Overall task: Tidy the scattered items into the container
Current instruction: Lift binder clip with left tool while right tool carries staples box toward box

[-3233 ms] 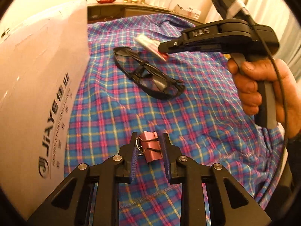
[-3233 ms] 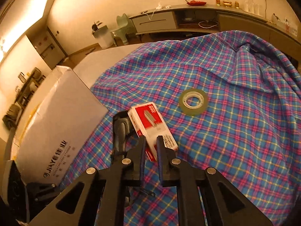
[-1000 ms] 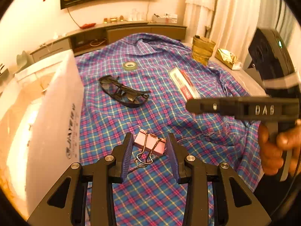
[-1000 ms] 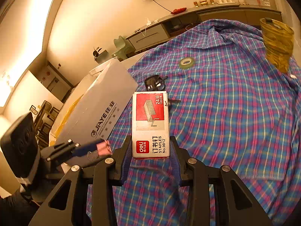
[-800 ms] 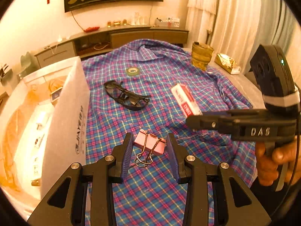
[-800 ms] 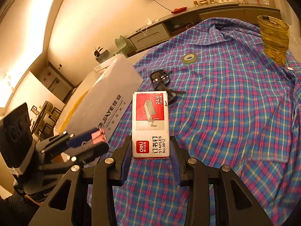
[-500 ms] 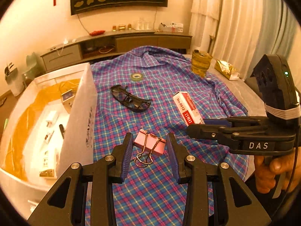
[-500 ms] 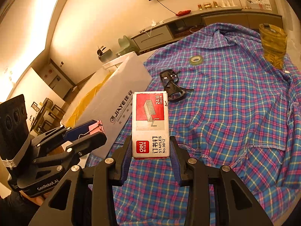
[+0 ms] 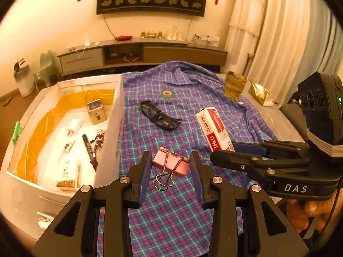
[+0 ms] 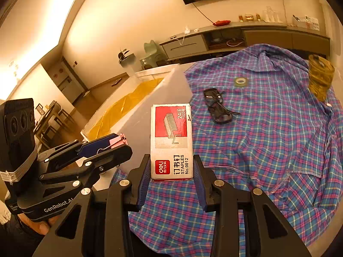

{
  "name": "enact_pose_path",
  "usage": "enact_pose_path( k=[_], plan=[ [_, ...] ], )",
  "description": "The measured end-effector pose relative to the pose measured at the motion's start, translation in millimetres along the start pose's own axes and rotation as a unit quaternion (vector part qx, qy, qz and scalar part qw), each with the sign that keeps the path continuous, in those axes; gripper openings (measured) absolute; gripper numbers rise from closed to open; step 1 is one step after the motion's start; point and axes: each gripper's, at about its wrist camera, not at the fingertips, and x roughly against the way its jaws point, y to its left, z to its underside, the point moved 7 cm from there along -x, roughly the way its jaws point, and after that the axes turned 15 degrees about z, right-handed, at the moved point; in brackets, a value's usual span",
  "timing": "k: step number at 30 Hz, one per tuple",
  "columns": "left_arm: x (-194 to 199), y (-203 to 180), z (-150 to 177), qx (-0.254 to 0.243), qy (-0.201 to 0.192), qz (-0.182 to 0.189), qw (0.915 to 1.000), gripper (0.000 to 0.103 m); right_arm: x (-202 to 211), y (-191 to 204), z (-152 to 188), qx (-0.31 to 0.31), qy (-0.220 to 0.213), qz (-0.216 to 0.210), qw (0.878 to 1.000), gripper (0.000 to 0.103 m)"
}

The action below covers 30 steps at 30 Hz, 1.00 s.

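Observation:
My left gripper (image 9: 170, 167) is shut on a pink binder clip (image 9: 170, 164) and holds it high above the plaid cloth, right of the white box (image 9: 115, 128). My right gripper (image 10: 171, 171) is shut on a red and white staples box (image 10: 171, 141), also lifted above the cloth. The staples box also shows in the left wrist view (image 9: 212, 128), and the clip in the right wrist view (image 10: 118, 142). Black glasses (image 9: 160, 117) and a tape roll (image 9: 167, 93) lie on the cloth. The white box (image 10: 137, 115) holds several small items.
A plaid blue and pink cloth (image 9: 171, 214) covers the table. A yellow jar (image 9: 234, 85) and a gold packet (image 9: 260, 93) stand at the far right. A low cabinet (image 9: 141, 53) runs along the back wall.
Both grippers have risen with their loads, from the cloth 3.2 s ago. The open inside of the white box has come into the left wrist view.

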Motion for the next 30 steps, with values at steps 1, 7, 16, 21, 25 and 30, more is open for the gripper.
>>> enact_pose_path(
  k=[1,7,16,21,25,30],
  plan=[
    [2.6,1.5,0.1,0.002,-0.002,0.0,1.0,0.038,0.7,4.7,-0.9,0.004,-0.001,0.0,1.0,0.039],
    [18.1,16.6,0.5,0.024,-0.015,0.01,0.9996,0.038,2.5,27.5,-6.6,0.025,-0.003,0.003,1.0,0.039],
    [36.3,51.4,-2.0,0.061,-0.035,0.012,0.9975,0.038,-0.2,55.1,-23.3,0.05,-0.008,0.007,0.999,0.039],
    [46.7,73.4,-3.5,0.078,-0.044,0.005,0.996,0.038,-4.8,70.4,-31.1,0.066,-0.008,0.007,0.998,0.039],
    [53.1,88.6,-5.9,0.086,-0.05,0.001,0.995,0.038,-8.7,80.9,-36.2,0.075,-0.008,0.006,0.997,0.039],
    [60.5,107.4,-10.7,0.097,-0.058,-0.006,0.9936,0.038,-13.9,92.9,-42.6,0.088,-0.007,0.008,0.996,0.039]
  ],
)
